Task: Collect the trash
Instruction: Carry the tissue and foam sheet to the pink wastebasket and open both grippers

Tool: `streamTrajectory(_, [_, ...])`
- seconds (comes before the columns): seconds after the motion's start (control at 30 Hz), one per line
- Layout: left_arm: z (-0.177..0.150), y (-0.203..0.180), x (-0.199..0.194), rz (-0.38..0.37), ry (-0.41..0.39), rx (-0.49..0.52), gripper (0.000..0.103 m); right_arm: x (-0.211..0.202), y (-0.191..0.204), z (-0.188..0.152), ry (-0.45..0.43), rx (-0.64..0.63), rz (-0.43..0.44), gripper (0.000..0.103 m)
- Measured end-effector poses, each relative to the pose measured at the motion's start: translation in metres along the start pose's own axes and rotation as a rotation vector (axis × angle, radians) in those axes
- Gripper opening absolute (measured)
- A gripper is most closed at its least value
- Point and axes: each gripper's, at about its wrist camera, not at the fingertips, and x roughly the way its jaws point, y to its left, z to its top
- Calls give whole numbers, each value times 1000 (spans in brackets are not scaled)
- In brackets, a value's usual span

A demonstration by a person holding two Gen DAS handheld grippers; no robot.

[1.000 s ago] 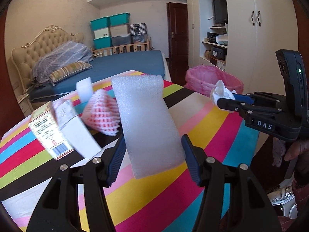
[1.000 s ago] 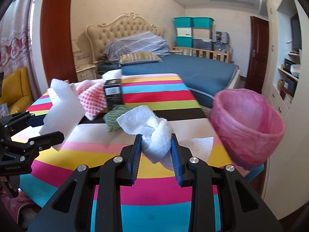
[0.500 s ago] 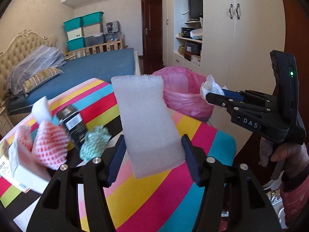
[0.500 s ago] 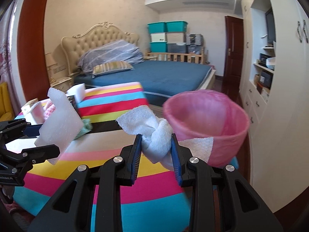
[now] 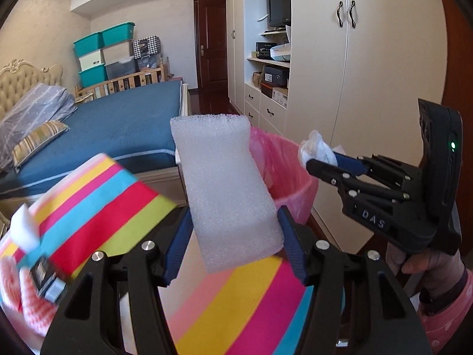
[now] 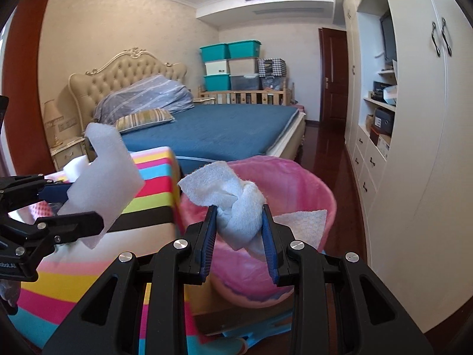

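Left tongs (image 5: 233,233) clamped on white foam block (image 5: 224,189); right tongs (image 6: 239,230) clamped on crumpled white tissue (image 6: 233,204), above pink-lined bin (image 6: 313,189).

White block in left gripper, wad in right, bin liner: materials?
White block: looks like matte packing foam, with a fine bubbly cell texture. Wad: likely paper tissue or nonwoven wipe, soft, creased, fibrous edge. Bin liner: thin pink plastic film, translucent, wrinkled, slightly glossy.

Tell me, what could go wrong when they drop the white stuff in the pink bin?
The foam block is wide and sits nearer the bin rim than its middle, so it might catch the edge and fall outside. The crumpled tissue is light; it could cling to the right gripper fingers or drift past the bin.
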Motion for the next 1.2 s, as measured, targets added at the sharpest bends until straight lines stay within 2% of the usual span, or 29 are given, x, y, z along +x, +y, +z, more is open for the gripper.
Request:
streamTrajectory(0.3, [42,1,67,-38,21,6,57,38,-41,17,5,23,-12,30])
streamTrajectory(0.47, [60,5,90,-54,32,-12,57,57,-45,24,4,19,-3,30])
streamTrajectory(0.57, [66,10,99,-60,24,-53,59,67,-47,25,-6,17,4,33])
streamTrajectory(0.63, [66,16,103,-64,22,-80,66,76,-52,27,-5,26,1,47])
streamTrajectory(0.7, [61,22,98,-54,10,-90,72,80,-57,26,-1,47,-9,58])
streamTrajectory(0.73, [59,24,96,-52,2,-95,76,79,-61,25,-4,64,-11,59])
streamTrajectory(0.77, [57,27,92,-50,-7,-101,81,76,-64,24,-12,82,-5,59])
streamTrajectory(0.9, [44,36,71,-18,-36,-118,88,59,-65,22,-34,90,-3,59])
streamTrajectory(0.97, [36,39,61,-4,-32,-137,97,52,-62,21,-41,87,2,59])
streamTrajectory(1.2, [-1,41,19,38,-20,-134,98,34,-32,16,-27,20,-5,66])
